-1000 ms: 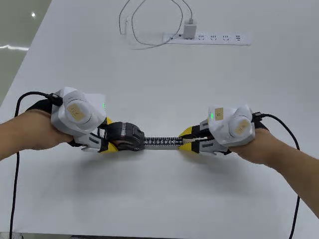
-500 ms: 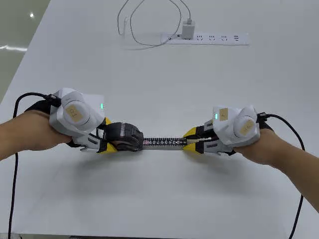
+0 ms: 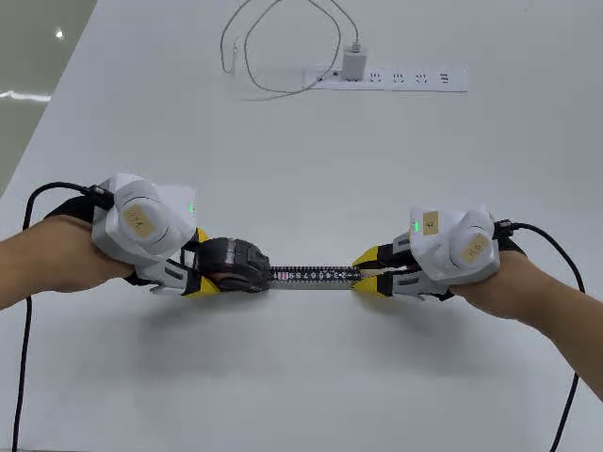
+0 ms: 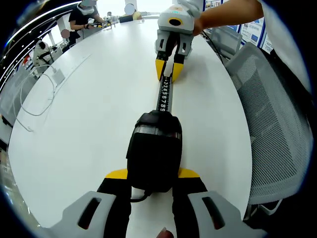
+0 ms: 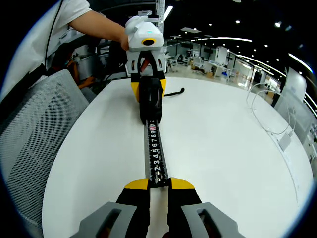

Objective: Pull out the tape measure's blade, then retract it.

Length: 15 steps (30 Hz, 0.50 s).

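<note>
The tape measure [image 3: 236, 265] lay on the white tabletop [image 3: 311, 169] toward its near edge and left of the middle. The left gripper [image 3: 205, 263] had its jaws clamped on the sides of the black case from behind. The blade [image 3: 311, 274] ran out to the right, roughly parallel to the near edge. Its tip was pinched between the closed jaws of the right gripper [image 3: 368, 270], and the right gripper view showed a short run of numerals between case and tips. The step in hand appeared to be the pull-out, with only a small part of the blade drawn. To do it well, the right gripper probably needed to travel straight along the blade's own line, low and level over the tabletop, so the blade stayed flat and did not twist or buckle. The left gripper would do best to hold the case pressed down and square to the pull, since any yaw would drag the blade against the mouth of the case. The pinch on the tip looked narrow, so a slow, even draw seemed safer than a tug. The same grip ought to guide the blade back in, or it might snap home. The power strip [image 3: 396, 77] lay well apart at the far edge.
</note>
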Motion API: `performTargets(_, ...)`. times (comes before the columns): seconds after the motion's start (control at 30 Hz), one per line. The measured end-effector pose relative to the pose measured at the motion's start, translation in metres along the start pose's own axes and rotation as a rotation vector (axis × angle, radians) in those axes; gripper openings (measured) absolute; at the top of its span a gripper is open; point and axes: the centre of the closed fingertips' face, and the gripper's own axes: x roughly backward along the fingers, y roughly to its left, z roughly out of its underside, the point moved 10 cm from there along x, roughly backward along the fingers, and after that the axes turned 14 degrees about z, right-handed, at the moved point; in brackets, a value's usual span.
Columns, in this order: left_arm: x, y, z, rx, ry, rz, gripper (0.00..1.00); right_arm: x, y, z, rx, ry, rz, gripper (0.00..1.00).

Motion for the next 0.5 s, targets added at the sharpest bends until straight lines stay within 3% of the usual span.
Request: performTargets(0.5,0.0,-0.0001,0.0004,0.001,0.0,-0.001,0.27,0.0077,-0.0018,0.0061,-0.008,0.01,0.008,0.08)
